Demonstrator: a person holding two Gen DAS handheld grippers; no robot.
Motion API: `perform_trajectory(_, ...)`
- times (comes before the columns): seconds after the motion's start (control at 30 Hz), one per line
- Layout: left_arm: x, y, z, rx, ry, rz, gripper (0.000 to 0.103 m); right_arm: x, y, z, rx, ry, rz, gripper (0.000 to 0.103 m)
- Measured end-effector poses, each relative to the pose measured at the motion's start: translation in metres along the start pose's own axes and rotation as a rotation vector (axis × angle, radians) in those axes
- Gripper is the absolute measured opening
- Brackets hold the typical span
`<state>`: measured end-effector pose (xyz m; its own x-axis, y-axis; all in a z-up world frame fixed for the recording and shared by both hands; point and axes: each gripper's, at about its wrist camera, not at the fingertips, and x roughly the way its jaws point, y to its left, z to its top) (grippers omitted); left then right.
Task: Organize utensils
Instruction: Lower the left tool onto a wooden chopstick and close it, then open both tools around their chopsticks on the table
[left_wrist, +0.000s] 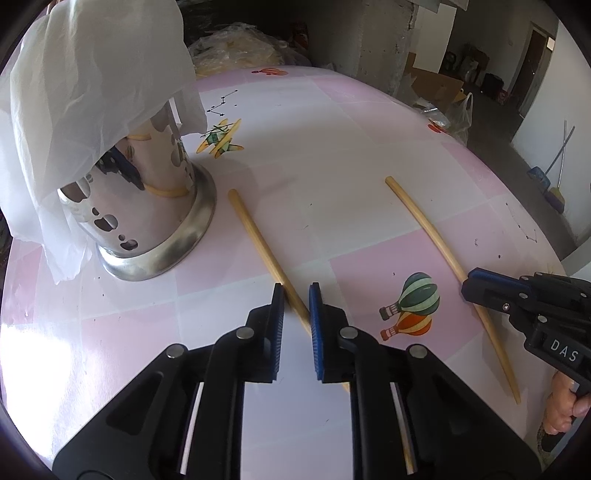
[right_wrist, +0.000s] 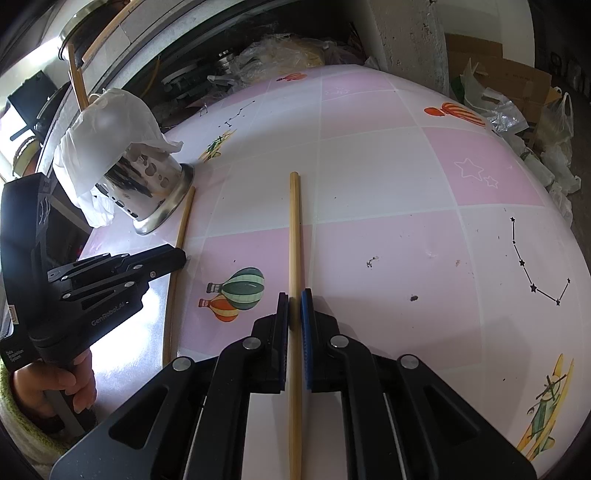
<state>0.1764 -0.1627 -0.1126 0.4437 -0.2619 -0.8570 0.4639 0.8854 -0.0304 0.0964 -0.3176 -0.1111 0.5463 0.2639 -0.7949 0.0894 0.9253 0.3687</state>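
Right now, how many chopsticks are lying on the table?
2. One chopstick lies beside the steel holder, between the left claw fingers. The other runs between the right claw fingers. The cloth-draped holder may hide more.

home storage room | pink tablecloth (right_wrist: 369, 155) | cardboard boxes (right_wrist: 517, 74) | plastic bags (right_wrist: 554, 122)
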Motion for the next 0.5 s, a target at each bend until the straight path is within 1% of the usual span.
perform_trajectory(0.3, -0.003, 0.004, -0.004, -0.004, -0.004, 0.006, 0.011, 0.001, 0.002, -0.002, 0.001, 0.010, 0.002, 0.007)
perform_trajectory(0.5, -0.010, 0.010, -0.013, -0.016, 0.000, 0.004, 0.009, -0.001, 0.004, -0.008, 0.007, 0.034, 0.029, 0.007)
